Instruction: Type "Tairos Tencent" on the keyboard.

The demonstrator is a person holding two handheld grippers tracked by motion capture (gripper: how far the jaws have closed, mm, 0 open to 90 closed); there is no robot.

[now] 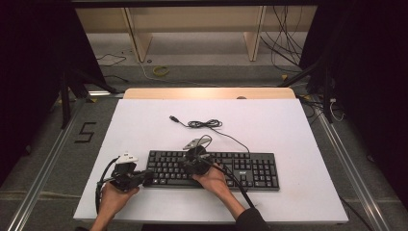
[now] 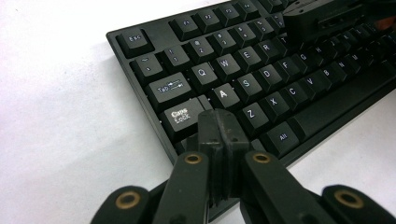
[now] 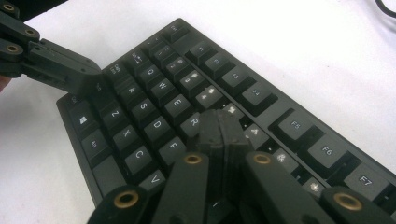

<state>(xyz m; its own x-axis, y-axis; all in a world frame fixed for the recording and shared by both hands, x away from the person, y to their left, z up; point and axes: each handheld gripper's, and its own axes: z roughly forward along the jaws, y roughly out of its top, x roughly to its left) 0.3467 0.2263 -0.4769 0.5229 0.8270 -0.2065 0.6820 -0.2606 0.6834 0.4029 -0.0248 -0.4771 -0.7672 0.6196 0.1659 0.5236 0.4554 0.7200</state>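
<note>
**Both grippers down on the keyboard's left half**

A white table top [image 1: 144, 120] fills the middle of the high view, with grey floor, loose cables and wooden frame legs beyond its far edge. On it, toward 6 o'clock, lies your black keyboard [image 1: 250, 171], long side running 9 to 3. Its cable [image 1: 204, 124] trails off toward 12 o'clock, bundled in a small coil with the plug lying loose at about 11 o'clock from the coil.

Your left gripper [image 1: 146, 177] sits at the keyboard's 9 o'clock end. In the left gripper view its jaws are pressed together with nothing between them, and the tip [image 2: 219, 126] rests at the bottom-left keys, just beside Caps Lock [image 2: 183, 117] and below the A key [image 2: 223, 94].

Your right gripper [image 1: 188, 166] is over the left-centre of the keyboard, your hand [image 1: 214, 180] behind it at the near edge. In the right gripper view its jaws are likewise closed on nothing, the tip [image 3: 219, 128] down among the keys near R [image 3: 194, 122] and F [image 3: 173, 146]. The left gripper's tip [image 3: 81, 79] shows at 10 o'clock there, touching the keyboard's corner keys.
</note>
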